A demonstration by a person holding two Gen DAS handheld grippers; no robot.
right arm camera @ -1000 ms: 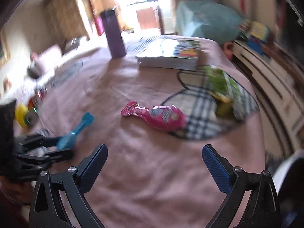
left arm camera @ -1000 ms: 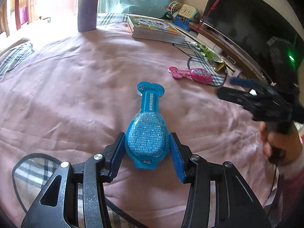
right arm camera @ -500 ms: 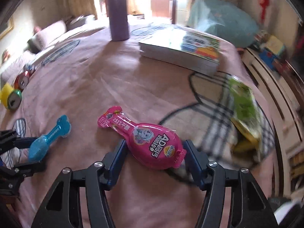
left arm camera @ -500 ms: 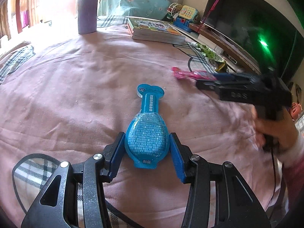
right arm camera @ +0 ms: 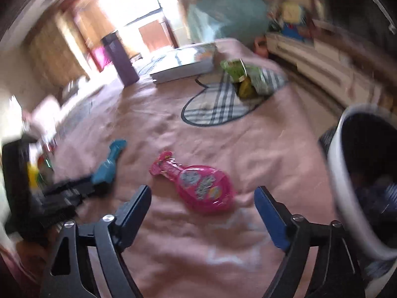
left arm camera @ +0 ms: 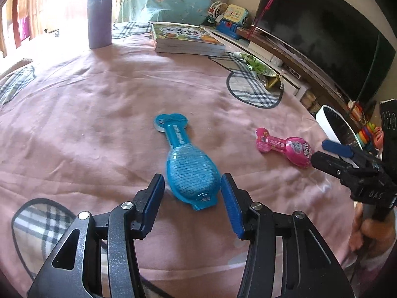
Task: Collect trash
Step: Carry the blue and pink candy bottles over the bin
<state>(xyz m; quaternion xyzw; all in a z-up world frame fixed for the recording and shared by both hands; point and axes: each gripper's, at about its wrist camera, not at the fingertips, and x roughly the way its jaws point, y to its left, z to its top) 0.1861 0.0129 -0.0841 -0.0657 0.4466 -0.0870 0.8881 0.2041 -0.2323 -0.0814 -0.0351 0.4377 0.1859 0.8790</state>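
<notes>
A blue candy package [left arm camera: 192, 171] lies on the pink cloth [left arm camera: 74, 124] between the fingers of my left gripper [left arm camera: 191, 178]. Its jaws are opening; a thin gap shows at the left pad [left arm camera: 153, 198]. A pink candy package [right arm camera: 198, 186] lies flat on the cloth between the tips of my right gripper [right arm camera: 202, 192]. Those jaws are opening wide and stand clear of it on both sides. From the left wrist view the pink package [left arm camera: 282, 146] rests near the table's right edge, just in front of the right gripper [left arm camera: 322, 151]. The left gripper [right arm camera: 82, 186] is a blur.
A white bin [right arm camera: 340, 173] with a dark liner stands off the table's right edge, also in the left view as the bin [left arm camera: 327, 121]. Farther back are a green wrapper [left arm camera: 260, 67] on a plaid patch, a stack of books [left arm camera: 186, 39] and a purple bottle [left arm camera: 99, 12]. Cans [right arm camera: 37, 171] lie far left.
My right gripper closed round the pink package, pulled it toward the table's right edge by the bin, then opened wide. The left pads eased off the blue package, which turned slightly.
</notes>
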